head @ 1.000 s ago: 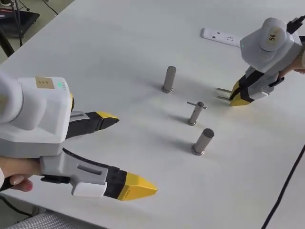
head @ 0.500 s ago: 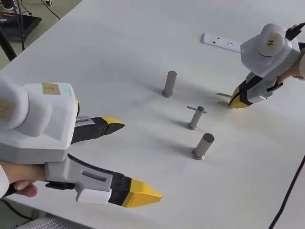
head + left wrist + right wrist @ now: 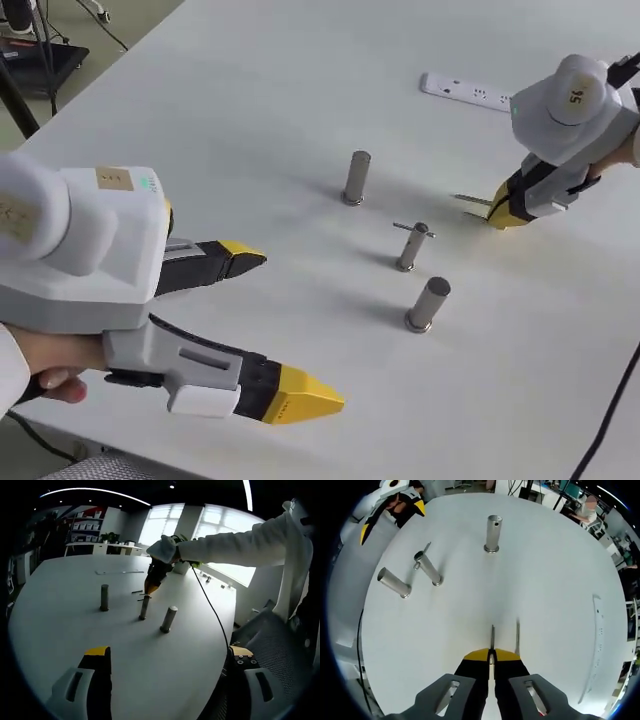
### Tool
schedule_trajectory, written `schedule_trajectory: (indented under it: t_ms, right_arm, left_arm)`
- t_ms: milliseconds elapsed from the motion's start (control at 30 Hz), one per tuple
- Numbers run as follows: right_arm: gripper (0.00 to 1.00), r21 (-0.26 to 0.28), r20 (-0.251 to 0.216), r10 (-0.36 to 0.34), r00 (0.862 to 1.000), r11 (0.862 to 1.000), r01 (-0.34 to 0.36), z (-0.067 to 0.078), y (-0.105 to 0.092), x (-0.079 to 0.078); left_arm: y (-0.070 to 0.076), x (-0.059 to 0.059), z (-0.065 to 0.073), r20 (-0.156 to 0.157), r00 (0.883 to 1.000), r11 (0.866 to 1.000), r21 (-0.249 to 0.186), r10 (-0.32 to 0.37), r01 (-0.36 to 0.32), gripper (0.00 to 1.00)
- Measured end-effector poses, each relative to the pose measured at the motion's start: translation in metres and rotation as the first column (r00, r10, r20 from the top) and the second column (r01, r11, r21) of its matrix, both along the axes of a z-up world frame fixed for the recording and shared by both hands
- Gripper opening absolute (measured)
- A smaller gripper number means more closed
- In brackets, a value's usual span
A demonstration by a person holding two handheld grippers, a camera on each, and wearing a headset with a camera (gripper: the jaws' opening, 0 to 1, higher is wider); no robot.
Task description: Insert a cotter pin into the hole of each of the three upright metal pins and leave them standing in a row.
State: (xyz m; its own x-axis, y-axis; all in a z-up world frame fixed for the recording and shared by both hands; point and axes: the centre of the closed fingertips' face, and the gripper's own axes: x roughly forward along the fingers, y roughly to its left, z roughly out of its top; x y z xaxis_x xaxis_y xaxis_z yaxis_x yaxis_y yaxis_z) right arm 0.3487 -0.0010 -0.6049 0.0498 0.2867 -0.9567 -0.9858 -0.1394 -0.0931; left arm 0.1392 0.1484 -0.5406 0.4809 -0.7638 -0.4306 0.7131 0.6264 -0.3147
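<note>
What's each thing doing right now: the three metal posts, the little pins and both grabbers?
Far metal pin: upright, nothing through it.
Middle metal pin: upright, inserted cotter pin crosses its top.
Near metal pin: upright, nothing through it.
Left gripper: open, holding nothing.
Right gripper: shut on the second cotter pin.
Third cotter pin: lying loose on the table beside the right jaws.

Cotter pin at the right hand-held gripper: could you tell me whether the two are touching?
Touching. In the right gripper view the cotter pin runs straight in between the shut jaws of the right hand-held gripper.
</note>
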Motion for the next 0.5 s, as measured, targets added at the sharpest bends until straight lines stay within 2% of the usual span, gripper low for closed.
schedule_trajectory:
  t_ms: [333, 400, 500]
  right_arm:
    - [0.0, 0.094, 0.075, 0.018, 0.997, 0.995, -0.025, 0.034, 0.0, -0.012]
    - [0.0, 0.123, 0.096, 0.019, 0.995, 0.992, -0.031, 0.044, 0.001, -0.02]
    - [0.0, 0.186, 0.093, 0.002, 0.996, 0.982, -0.019, 0.054, 0.006, -0.031]
  left_arm:
    - [-0.003, 0.009, 0.012, 0.029, 1.0, 1.0, -0.013, 0.011, -0.011, 0.94]
    - [-0.004, 0.012, 0.016, 0.036, 0.999, 1.0, -0.021, 0.012, -0.012, 0.93]
    - [-0.006, 0.017, 0.022, 0.04, 0.999, 0.999, -0.037, 0.022, -0.021, 0.91]
